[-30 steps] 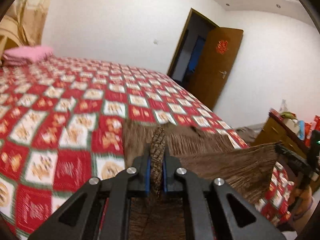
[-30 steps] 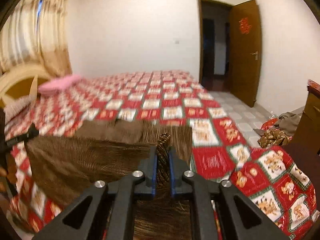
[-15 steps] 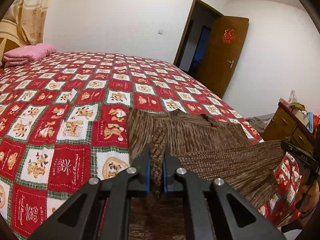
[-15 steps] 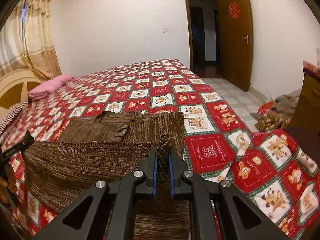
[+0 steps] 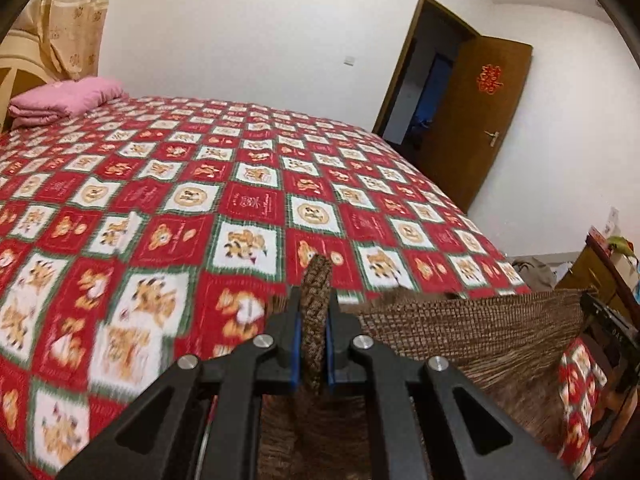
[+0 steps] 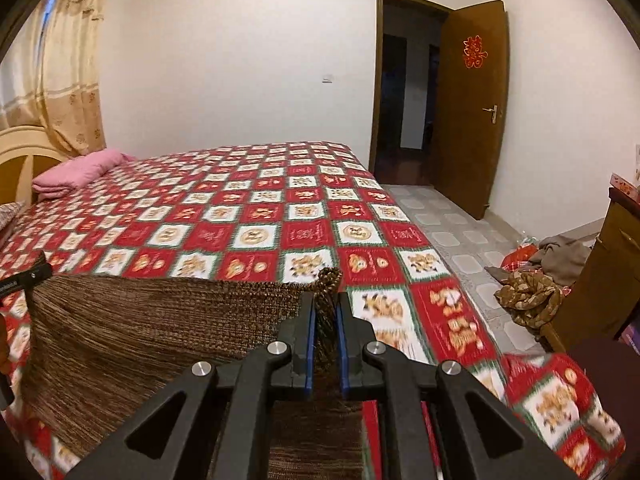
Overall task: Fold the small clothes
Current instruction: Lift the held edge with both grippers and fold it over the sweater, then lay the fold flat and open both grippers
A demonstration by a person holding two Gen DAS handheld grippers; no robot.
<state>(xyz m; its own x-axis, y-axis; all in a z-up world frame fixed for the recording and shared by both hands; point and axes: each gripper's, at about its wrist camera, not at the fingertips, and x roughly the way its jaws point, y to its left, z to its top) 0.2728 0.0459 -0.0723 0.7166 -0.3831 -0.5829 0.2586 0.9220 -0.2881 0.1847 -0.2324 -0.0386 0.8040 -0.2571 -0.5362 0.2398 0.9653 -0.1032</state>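
Observation:
A brown knitted garment (image 5: pixel 472 332) hangs stretched between my two grippers above the near edge of the bed. My left gripper (image 5: pixel 314 320) is shut on one corner of it, a bunched fold sticking up between the blue pads. My right gripper (image 6: pixel 326 320) is shut on the other corner, and the garment (image 6: pixel 132 332) spreads to the left towards the left gripper's tip (image 6: pixel 24 280). In the left wrist view the right gripper (image 5: pixel 608 316) shows at the far right edge of the cloth. The garment's lower part hangs out of sight below the fingers.
The bed has a red, white and green checked bedspread (image 5: pixel 224 200) with a folded pink quilt (image 5: pixel 64 98) near the headboard. An open brown door (image 6: pixel 472 108) is at the far right. A wooden cabinet (image 6: pixel 600 272) and a heap of clothes (image 6: pixel 532 284) lie on the tiled floor to the right.
Both grippers have lifted and pulled the garment up off the bed. The part that lay spread on the bedspread half a second ago now hangs taut between them.

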